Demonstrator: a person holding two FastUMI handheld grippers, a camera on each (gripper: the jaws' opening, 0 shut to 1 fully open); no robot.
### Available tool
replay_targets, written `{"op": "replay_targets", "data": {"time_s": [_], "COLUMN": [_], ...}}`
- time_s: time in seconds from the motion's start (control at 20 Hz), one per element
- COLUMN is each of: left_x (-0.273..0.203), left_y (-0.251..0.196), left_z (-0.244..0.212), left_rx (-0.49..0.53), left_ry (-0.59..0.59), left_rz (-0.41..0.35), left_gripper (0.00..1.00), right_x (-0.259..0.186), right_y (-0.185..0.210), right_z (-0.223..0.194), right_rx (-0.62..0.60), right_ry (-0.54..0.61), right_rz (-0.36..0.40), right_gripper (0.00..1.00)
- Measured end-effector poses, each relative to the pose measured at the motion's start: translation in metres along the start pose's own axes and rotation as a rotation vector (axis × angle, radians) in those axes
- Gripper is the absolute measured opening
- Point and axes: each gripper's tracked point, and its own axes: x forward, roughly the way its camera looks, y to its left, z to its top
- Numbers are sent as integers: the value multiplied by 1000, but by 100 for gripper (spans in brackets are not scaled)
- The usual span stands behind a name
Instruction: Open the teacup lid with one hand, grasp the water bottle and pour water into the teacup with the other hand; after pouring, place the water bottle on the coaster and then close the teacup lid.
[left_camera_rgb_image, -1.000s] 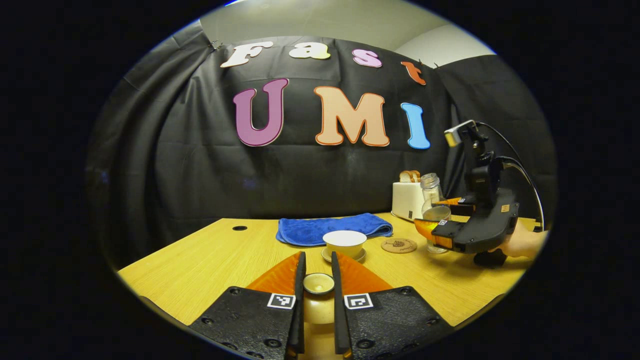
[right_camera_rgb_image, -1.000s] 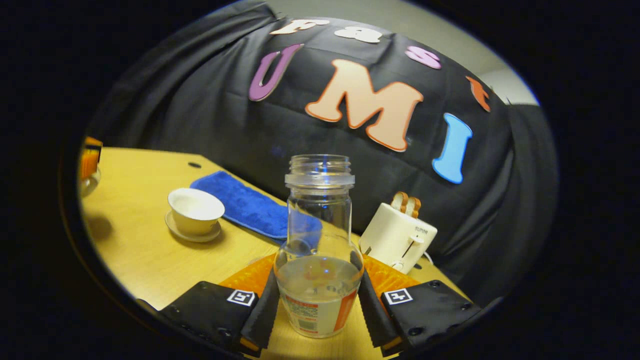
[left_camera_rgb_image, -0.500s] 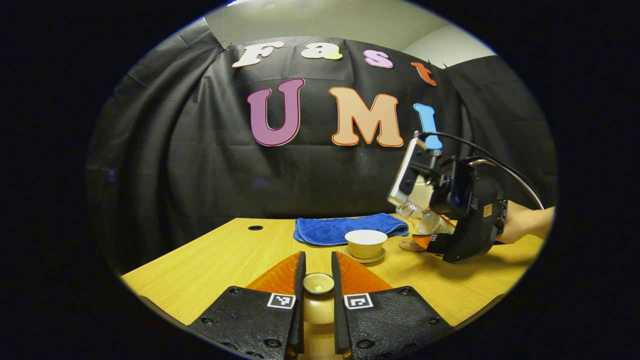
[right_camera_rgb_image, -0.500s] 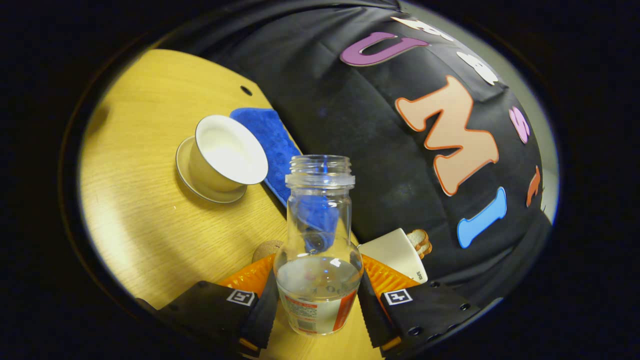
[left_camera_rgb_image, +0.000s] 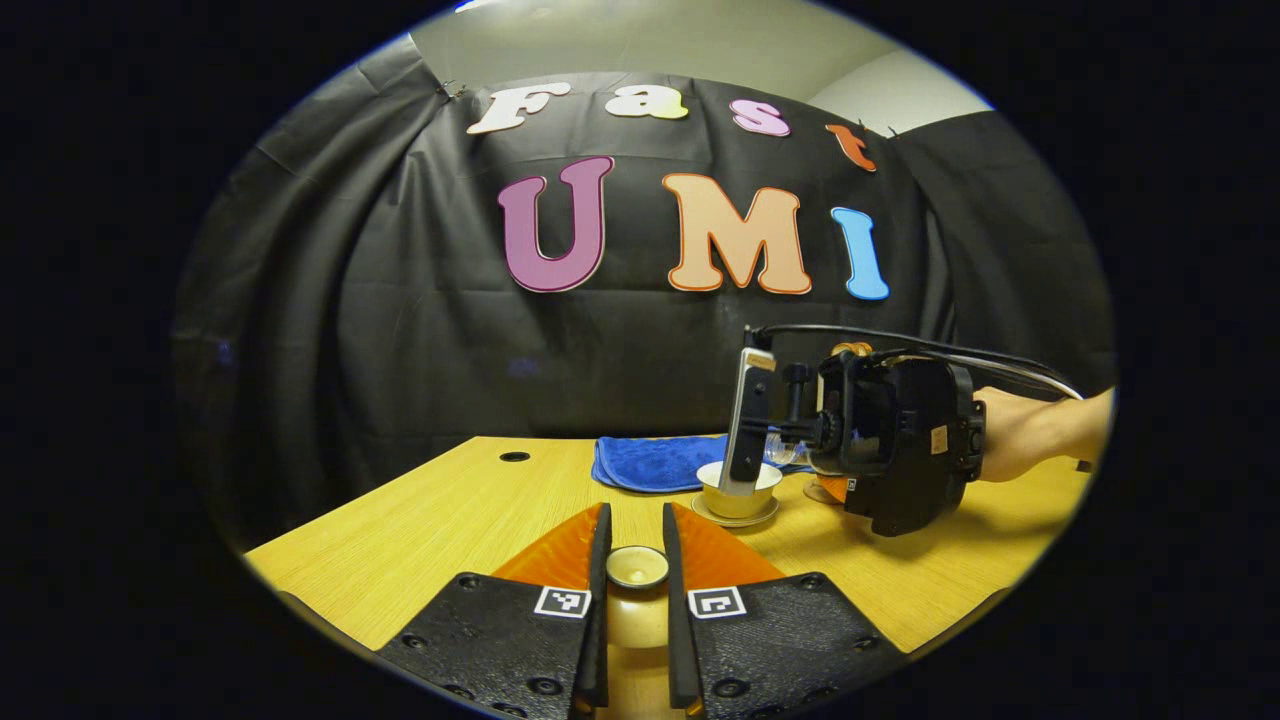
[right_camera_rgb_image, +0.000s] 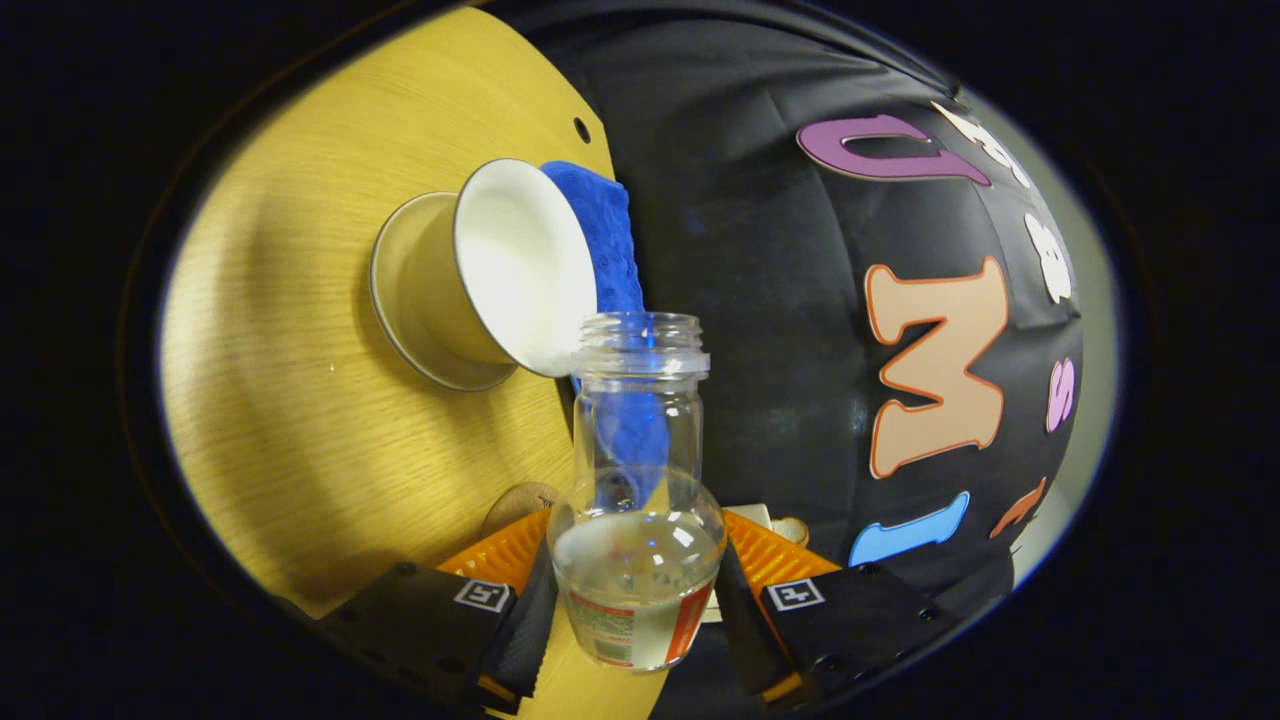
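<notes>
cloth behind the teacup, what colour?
Plain bright blue. The cloth shows best in the left gripper view, lying behind the teacup.

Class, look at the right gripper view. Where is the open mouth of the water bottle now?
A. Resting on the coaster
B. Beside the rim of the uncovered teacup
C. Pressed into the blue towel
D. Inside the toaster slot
B: the water bottle, clamped in the right gripper, has its mouth at the rim of the teacup.
</notes>
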Motion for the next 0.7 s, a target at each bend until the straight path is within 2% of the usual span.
{"op": "replay_targets", "data": {"time_s": [0.7], "left_x": [2], "left_y": [2], "left_z": [1], "left_rx": [-1], "left_ry": [0], "left_rz": [9], "left_gripper": [20], "right_x": [4], "right_y": [-14], "right_z": [20], "right_rx": [-305], "right_ry": [-21], "right_rz": [-65], "right_gripper": [77]}}
